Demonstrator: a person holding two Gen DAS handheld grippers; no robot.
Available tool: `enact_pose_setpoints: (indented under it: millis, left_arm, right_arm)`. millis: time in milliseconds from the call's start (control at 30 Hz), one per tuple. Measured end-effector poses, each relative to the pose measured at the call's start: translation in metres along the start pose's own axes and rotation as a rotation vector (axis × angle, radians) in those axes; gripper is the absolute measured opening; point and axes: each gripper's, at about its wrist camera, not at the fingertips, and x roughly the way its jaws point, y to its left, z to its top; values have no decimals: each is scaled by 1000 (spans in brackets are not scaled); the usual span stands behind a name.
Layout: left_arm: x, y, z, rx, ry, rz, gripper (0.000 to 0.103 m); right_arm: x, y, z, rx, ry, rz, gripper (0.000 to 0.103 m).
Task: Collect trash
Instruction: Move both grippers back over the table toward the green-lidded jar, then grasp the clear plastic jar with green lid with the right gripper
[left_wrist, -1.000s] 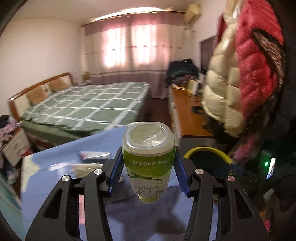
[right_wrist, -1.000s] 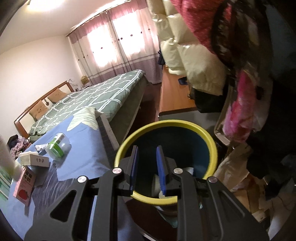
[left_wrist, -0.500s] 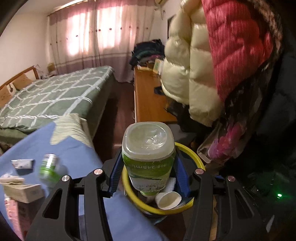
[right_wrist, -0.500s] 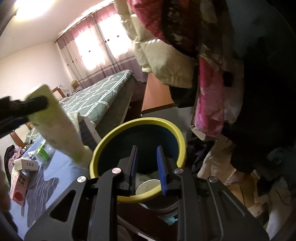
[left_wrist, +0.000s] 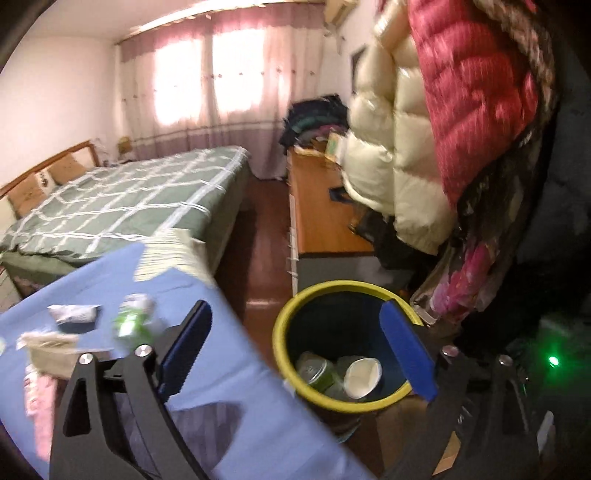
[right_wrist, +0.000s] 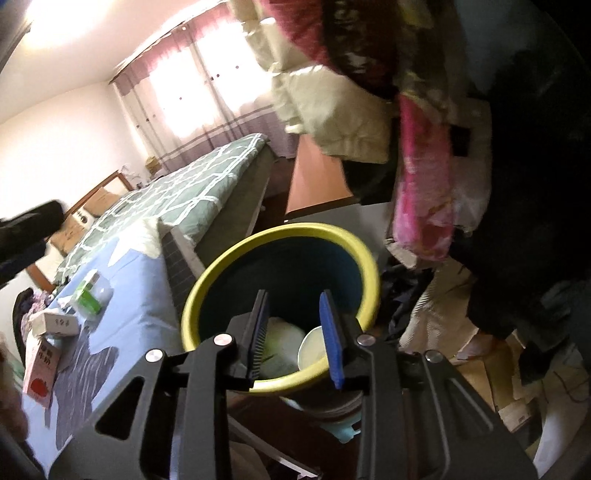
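A yellow-rimmed blue trash bin (left_wrist: 295, 306) stands beside the blue-covered table (left_wrist: 229, 369). Inside it lie a green bottle (left_wrist: 317, 371) and a white paper cup (left_wrist: 362, 374). My left gripper (left_wrist: 295, 325) is wide open and empty above the bin's near rim. My right gripper (right_wrist: 293, 312) is open and empty, its fingers over the bin (right_wrist: 236, 254), where the cup (right_wrist: 310, 347) and a pale bottle (right_wrist: 282, 339) show. Another green bottle (left_wrist: 133, 321) lies on the table, also in the right wrist view (right_wrist: 90, 291).
On the table lie a white box (right_wrist: 55, 323), a pink carton (right_wrist: 40, 369) and a wrapper (left_wrist: 72, 314). A green checked bed (left_wrist: 129, 199) stands behind. A wooden desk (left_wrist: 321, 218) and hanging coats (left_wrist: 461, 110) crowd the right side.
My left gripper has opened and let go of the green bottle, which now lies in the bin. My right gripper has opened a little wider over the bin.
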Motion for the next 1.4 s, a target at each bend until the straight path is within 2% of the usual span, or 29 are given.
enact_pose_setpoints:
  millis: [200,400,567,767,900,1100,1300,1400]
  left_arm:
    - [-66,65,-35,-95,-46,125,98]
    - [-124,143,-89,-229,-61,355,98]
    - [-159,204,-132,-339,-50,511,98]
    - [-177,255,-168,-408,-49,625,98]
    - [-183,273,-186,-433,-45,652,98]
    - [-175,290,-195,-434,-49,695,98]
    - [-163,301,-200,-445,-43,720,98]
    - [-161,304,-200,-458,-48,708,98]
  right_arm:
    - [-5,32,-6,-57,1,44,32]
    - [-15,64,-13,-112,-3,79,35]
    - [-22,102,-21,-177,5,131,36]
    - [-24,159,-32,-274,16,186,36]
    - [-14,188,-34,-306,35,208,36]
    - [15,232,-27,-329,84,247,36]
    - [40,267,-22,-360,111,232,37]
    - [55,282,-17,-365,126,216,39]
